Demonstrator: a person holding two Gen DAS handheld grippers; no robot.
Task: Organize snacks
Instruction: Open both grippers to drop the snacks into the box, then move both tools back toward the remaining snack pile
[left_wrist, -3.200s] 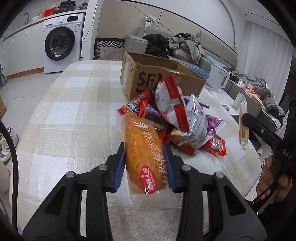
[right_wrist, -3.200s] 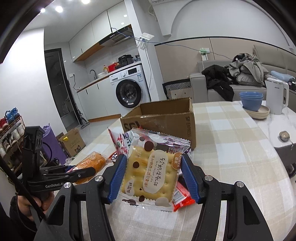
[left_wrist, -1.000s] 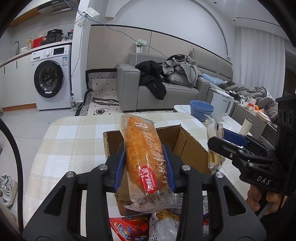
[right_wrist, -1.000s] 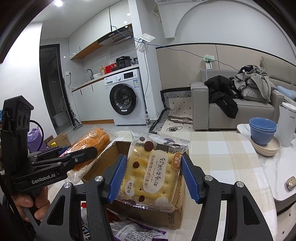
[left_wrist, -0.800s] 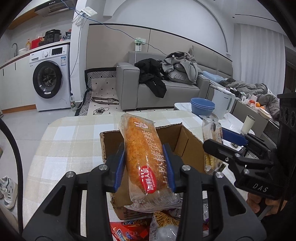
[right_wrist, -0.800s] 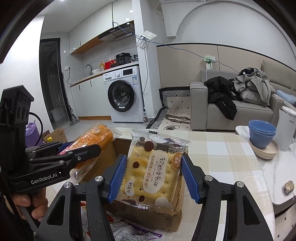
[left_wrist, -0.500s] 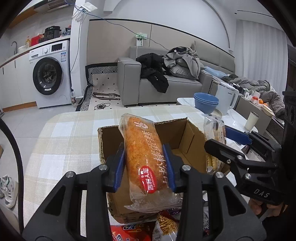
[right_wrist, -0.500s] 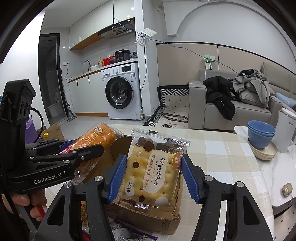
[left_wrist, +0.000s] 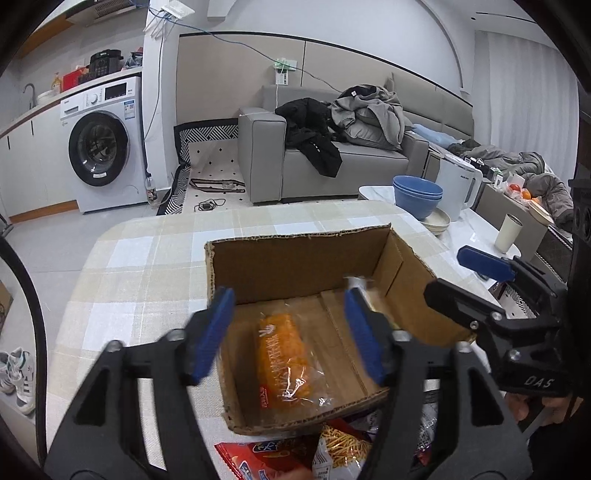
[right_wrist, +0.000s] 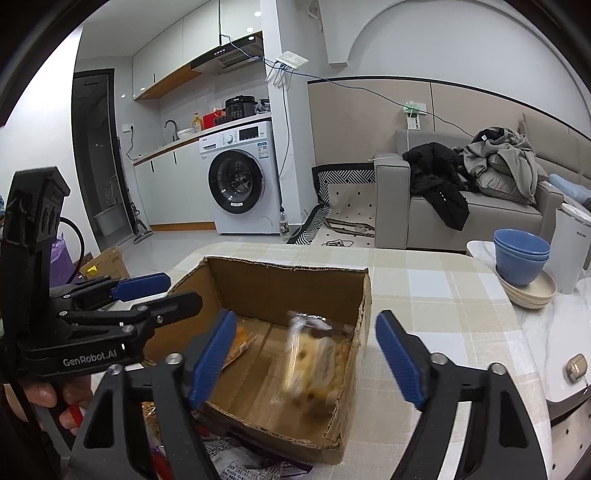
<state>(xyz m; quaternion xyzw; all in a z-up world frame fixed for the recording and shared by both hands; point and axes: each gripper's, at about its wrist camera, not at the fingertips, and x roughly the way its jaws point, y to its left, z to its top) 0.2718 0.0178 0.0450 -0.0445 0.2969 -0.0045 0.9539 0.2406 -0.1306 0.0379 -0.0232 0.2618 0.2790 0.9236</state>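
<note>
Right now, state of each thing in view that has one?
Left gripper: open, empty, above the box.
Right gripper: open, empty.
Brown cardboard box: open-topped, upright on the checked table.
Orange bread packet: lying flat on the box floor.
Yellow biscuit packet: inside the box, blurred, against its right wall.
Blue bowls: stacked, upright.

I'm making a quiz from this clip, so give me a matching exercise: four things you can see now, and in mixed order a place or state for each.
Things:
1. orange bread pack
2. biscuit pack
3. blue bowls
4. left hand-held gripper

Places or states:
A. stacked on a cream dish
B. open above the cardboard box
C. lying on the box floor
D. blurred, against the box's right wall

Pairs: 1-C, 2-D, 3-A, 4-B
</note>
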